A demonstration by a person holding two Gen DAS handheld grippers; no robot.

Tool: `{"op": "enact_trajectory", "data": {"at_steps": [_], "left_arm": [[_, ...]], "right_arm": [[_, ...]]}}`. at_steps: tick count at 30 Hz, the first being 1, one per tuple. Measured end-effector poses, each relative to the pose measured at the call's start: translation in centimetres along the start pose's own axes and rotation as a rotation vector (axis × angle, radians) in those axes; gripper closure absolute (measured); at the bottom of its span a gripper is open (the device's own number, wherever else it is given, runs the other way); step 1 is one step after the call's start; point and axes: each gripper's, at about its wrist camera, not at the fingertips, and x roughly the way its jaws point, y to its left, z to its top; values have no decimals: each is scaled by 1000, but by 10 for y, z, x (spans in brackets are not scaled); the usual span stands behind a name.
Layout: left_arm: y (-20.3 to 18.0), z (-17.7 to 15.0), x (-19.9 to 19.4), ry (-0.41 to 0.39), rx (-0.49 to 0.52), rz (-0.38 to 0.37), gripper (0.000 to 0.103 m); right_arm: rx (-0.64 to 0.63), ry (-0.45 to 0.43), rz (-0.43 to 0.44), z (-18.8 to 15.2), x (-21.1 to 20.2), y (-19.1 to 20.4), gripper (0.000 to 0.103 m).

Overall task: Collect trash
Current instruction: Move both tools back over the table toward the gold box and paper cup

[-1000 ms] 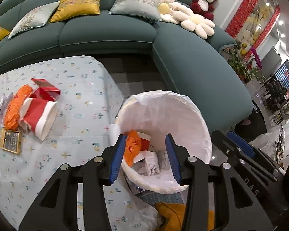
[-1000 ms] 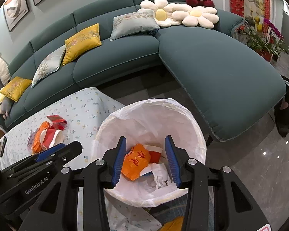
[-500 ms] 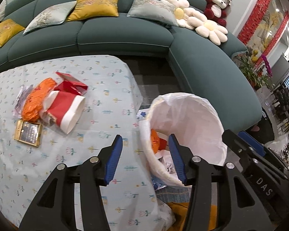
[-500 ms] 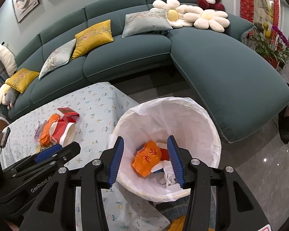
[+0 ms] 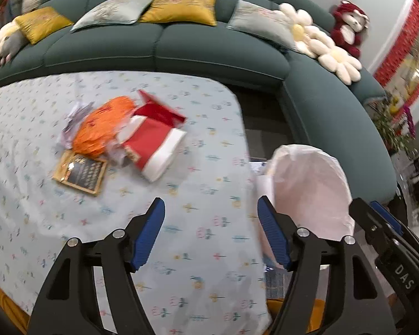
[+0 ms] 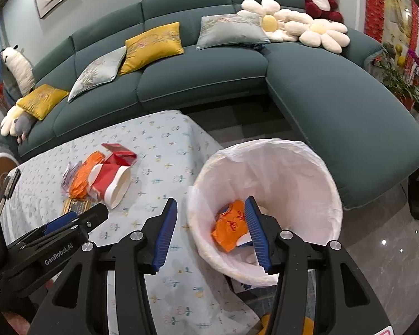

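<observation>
The left claw [image 5: 211, 230] is spread and holds nothing above the bench [image 5: 181, 251]; ahead and to its left lie an orange wrapper [image 5: 102, 127], a red-and-white cup [image 5: 156, 146] and a gold-framed card [image 5: 81, 173]. Only the right wrist view, its right claw [image 6: 211, 231] also spread, looks into the white-lined bin [image 6: 279, 178], where an orange packet [image 6: 230, 224] lies beside its right finger.

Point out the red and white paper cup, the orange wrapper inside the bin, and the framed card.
red and white paper cup [image 5: 153, 146], left wrist view, red side wall.
orange wrapper [image 6: 230, 229], right wrist view, printed face.
framed card [image 5: 82, 171], left wrist view, dark centre.
</observation>
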Motion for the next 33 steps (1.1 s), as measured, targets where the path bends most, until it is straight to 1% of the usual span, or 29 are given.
{"op": "enact_trajectory", "data": {"at_steps": [1,2,7,10,12,19,27,29,33], "left_arm": [[7,-1,0,0,-14,12,32],[10,-1,-1,-2,-24,21,31],[40,-4,-4,-3,-83,59,30],[57,-7,-3,0,-121,86,27],[68,-8,-3,2,-144,102,27],[111,-12,4,11,-274,163,26],[153,-13,21,35,-418,227,26],[162,-11,28,44,-448,240,26],[174,-2,44,70,-515,240,26]], "right_arm": [[-7,4,5,-1,1,5,54],[-13,6,8,-1,2,9,54],[-41,20,25,-4,6,28,54],[-59,30,37,-7,11,40,54],[-71,36,43,-8,14,47,54],[-100,65,61,-12,28,68,54],[-123,108,85,-13,55,88,54],[-126,118,92,-12,63,93,54],[-137,136,103,-8,78,105,54]]}}
